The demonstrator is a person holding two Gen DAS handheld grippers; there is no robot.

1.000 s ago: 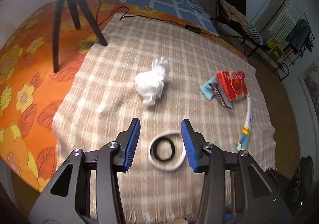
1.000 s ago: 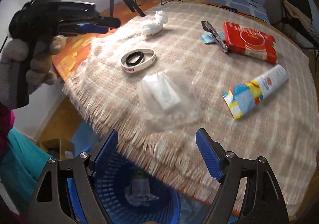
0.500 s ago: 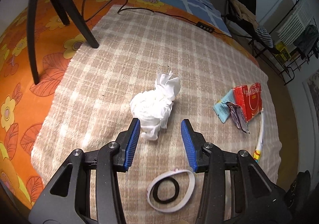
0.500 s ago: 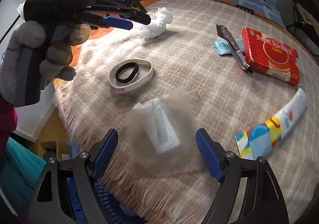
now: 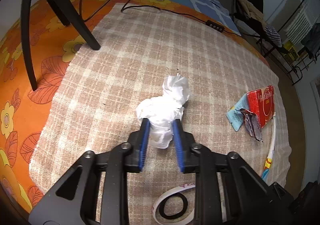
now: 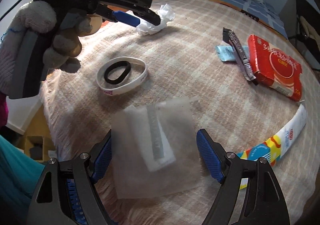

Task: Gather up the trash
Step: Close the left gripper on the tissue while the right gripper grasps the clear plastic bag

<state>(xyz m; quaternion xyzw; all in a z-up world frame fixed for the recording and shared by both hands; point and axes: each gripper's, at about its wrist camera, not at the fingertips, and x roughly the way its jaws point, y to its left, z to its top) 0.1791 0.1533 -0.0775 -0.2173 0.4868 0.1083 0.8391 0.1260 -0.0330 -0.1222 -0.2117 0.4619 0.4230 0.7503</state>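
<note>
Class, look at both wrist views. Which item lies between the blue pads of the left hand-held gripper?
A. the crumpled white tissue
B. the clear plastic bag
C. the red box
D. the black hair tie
A: the left hand-held gripper is closing with its blue pads on either side of the crumpled white tissue, while the other items lie apart on the blanket.

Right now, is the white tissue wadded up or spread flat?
Wadded. The white tissue is a crumpled lump with a twisted tip, sitting on the checked blanket, with the left tongs closing around its near end.
</note>
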